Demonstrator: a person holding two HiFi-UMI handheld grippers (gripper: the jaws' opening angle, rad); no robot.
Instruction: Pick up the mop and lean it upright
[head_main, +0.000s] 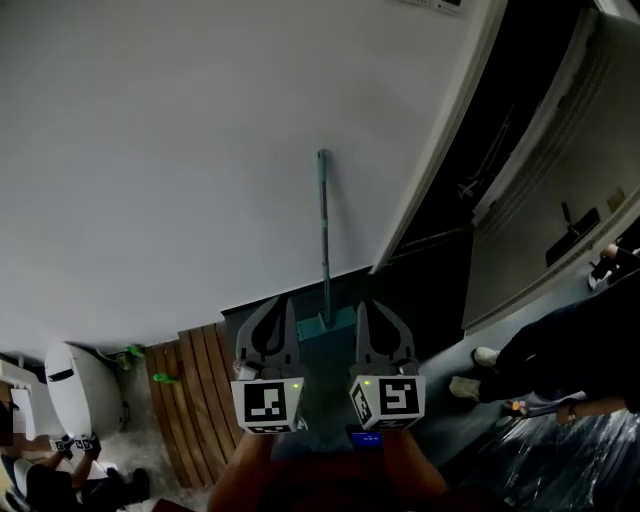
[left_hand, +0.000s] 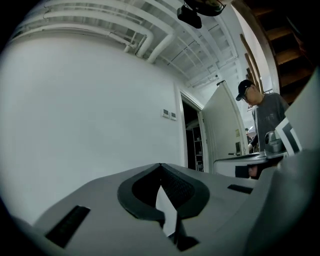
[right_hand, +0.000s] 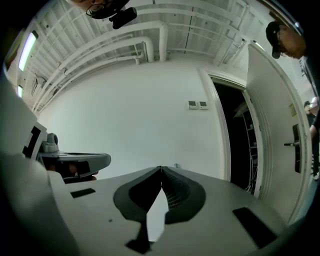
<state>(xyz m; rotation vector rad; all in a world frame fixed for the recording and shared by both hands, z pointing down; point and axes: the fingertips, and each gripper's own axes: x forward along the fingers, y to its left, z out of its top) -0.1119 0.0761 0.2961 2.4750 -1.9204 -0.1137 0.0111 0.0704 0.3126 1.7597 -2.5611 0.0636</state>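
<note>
The left gripper (head_main: 283, 303) has its fingers clenched tip to tip with nothing between them, and the right gripper (head_main: 361, 305) is clenched and empty in the same way. The mop (head_main: 324, 230) stands upright against the white wall (head_main: 180, 150). Its teal head is on the floor just ahead of the fingertips, between the two grippers, and neither gripper holds it.

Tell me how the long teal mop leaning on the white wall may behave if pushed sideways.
The long teal mop probably stays stiff: its thin handle looks straight. It seems apt to tip, since only the handle's top appears to rest on the smooth white wall. Its flat head may slide outwards.
</note>
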